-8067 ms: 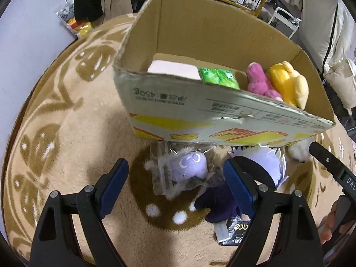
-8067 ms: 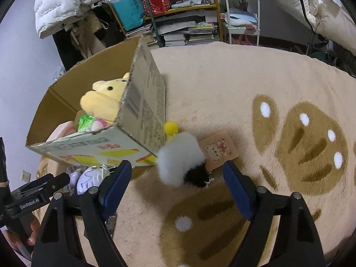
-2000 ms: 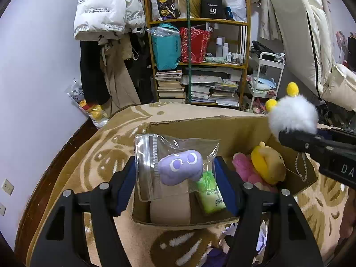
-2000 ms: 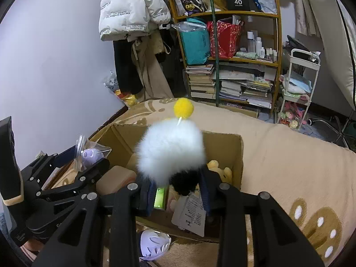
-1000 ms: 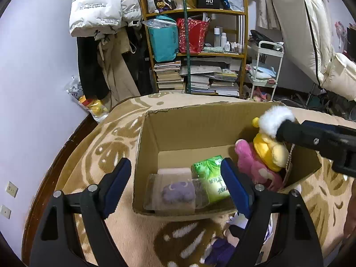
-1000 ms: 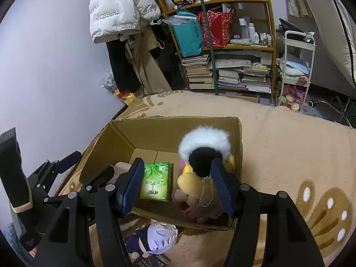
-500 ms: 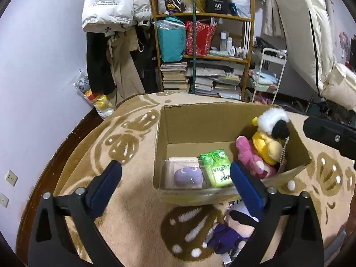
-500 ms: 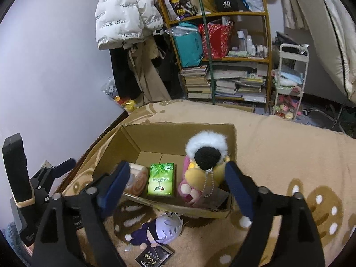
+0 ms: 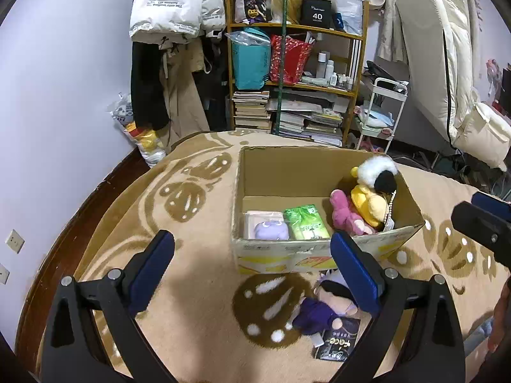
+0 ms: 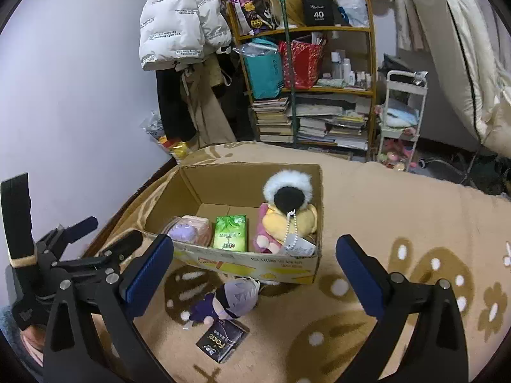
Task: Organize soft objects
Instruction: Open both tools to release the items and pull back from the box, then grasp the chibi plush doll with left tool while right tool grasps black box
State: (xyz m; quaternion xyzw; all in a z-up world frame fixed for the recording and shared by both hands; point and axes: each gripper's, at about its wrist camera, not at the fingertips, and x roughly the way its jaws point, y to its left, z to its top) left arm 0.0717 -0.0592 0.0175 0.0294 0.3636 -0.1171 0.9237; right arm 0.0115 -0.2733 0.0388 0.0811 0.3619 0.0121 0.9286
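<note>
An open cardboard box (image 9: pixel 319 255) (image 10: pixel 236 263) stands on the rug. Inside lie a bagged purple plush (image 9: pixel 271 230) (image 10: pixel 182 231), a green pack (image 9: pixel 306 226) (image 10: pixel 230 232), a pink plush (image 9: pixel 346 217), a yellow bear (image 9: pixel 370 204) (image 10: pixel 287 220) and a white fluffy toy with a black face (image 9: pixel 380 174) (image 10: pixel 287 191) on top. A purple-clad doll (image 9: pixel 325 306) (image 10: pixel 226 300) and a black packet (image 9: pixel 338 341) (image 10: pixel 223 341) lie on the rug before the box. My left gripper (image 9: pixel 252 274) and right gripper (image 10: pixel 255 274) are open and empty, held back above the rug.
The beige rug with brown paw prints (image 9: pixel 191 198) covers the floor. A cluttered bookshelf (image 9: pixel 293 79) (image 10: pixel 313 79), hanging coats (image 9: pixel 172 32), a white cart (image 10: pixel 402 118) and a wall stand behind the box.
Both grippers have let go of their toys into the box, the bagged purple plush and the white fluffy toy, opened, and pulled back and up away from it.
</note>
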